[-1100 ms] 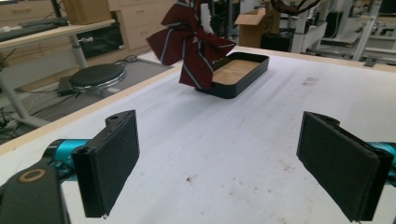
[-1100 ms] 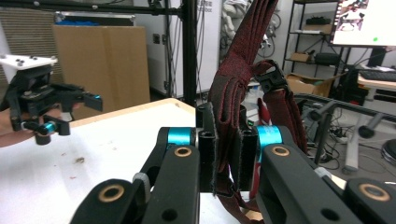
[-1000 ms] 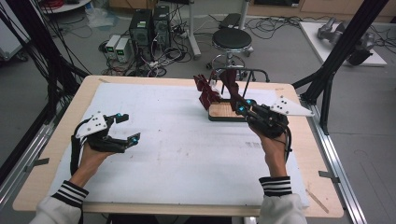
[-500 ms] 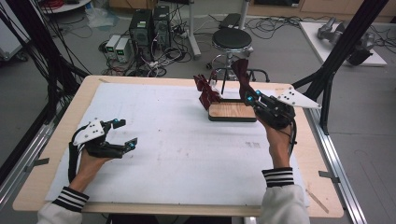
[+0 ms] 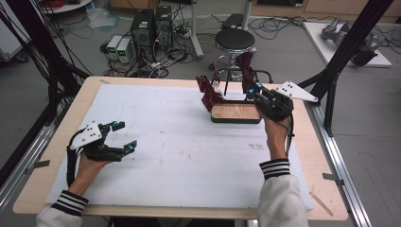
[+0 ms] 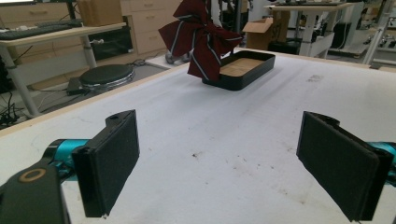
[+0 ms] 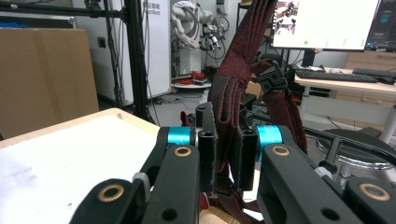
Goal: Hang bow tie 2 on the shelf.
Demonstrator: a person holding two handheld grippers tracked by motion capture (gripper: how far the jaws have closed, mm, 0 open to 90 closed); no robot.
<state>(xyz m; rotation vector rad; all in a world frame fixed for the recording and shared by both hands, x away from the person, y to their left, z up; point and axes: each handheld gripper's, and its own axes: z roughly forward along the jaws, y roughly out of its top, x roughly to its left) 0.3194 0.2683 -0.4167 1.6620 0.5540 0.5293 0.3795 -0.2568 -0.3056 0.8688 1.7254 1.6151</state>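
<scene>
While the right tool (image 7: 226, 154) grips it, strap (image 7: 233, 88) stands upright.

even indoor light, slight softness

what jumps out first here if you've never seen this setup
The dark red striped fabric bow tie at the far end of the black tray with a wooden floor, and the dark red fabric strap lifted above the tray's right end, clamped in the right gripper. Near the table's left edge, the left gripper stands open over the white padded table cover.
</scene>
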